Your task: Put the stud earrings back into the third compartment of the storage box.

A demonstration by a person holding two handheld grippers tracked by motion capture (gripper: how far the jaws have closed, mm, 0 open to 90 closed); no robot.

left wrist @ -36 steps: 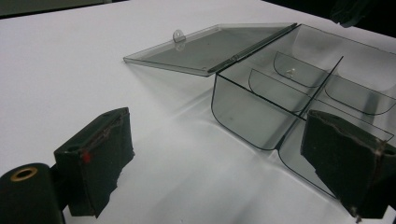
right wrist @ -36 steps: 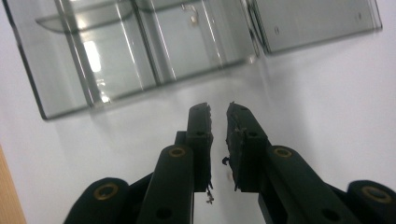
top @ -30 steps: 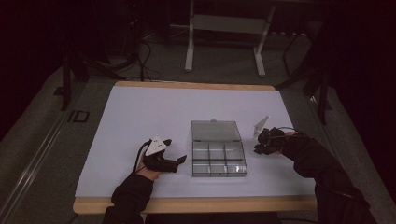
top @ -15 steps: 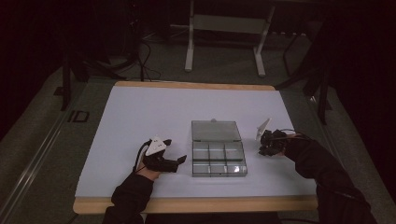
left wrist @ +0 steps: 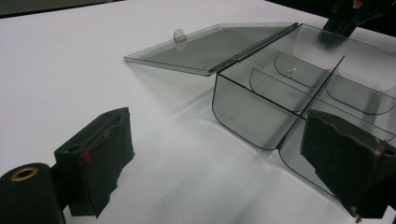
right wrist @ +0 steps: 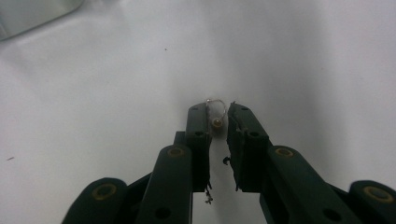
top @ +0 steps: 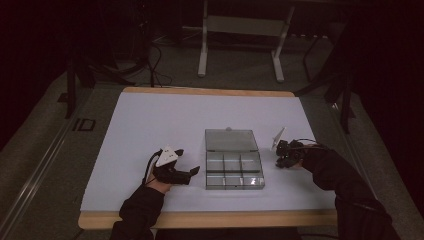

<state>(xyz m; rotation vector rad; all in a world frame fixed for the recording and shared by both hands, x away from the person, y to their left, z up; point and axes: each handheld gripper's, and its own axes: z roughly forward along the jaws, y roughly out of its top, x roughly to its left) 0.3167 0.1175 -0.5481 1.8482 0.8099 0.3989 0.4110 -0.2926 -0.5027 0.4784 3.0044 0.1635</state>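
Just at three o'clock of the clear compartment box (top: 234, 164) on the white desk (top: 150, 125), the right tongs (right wrist: 217, 122) pinch a tiny earring (right wrist: 216, 112) (a thin wire hook with a bead). At nine o'clock, the left tongs (left wrist: 224, 163) rest released, spread wide.

One clear plastic compartment box (top: 234, 170) is lying on the white table (top: 150, 125), and its one flat hinged lid (top: 230, 139) is lying open behind it. Six compartments are showing inside the box in the high view, in two rows of three. Two black handheld grippers are working at the table: one left gripper (top: 192, 172) and one right gripper (top: 280, 161). One small earring with a thin wire hook and a gold bead (right wrist: 216, 115) is sitting between the right gripper's jaws.
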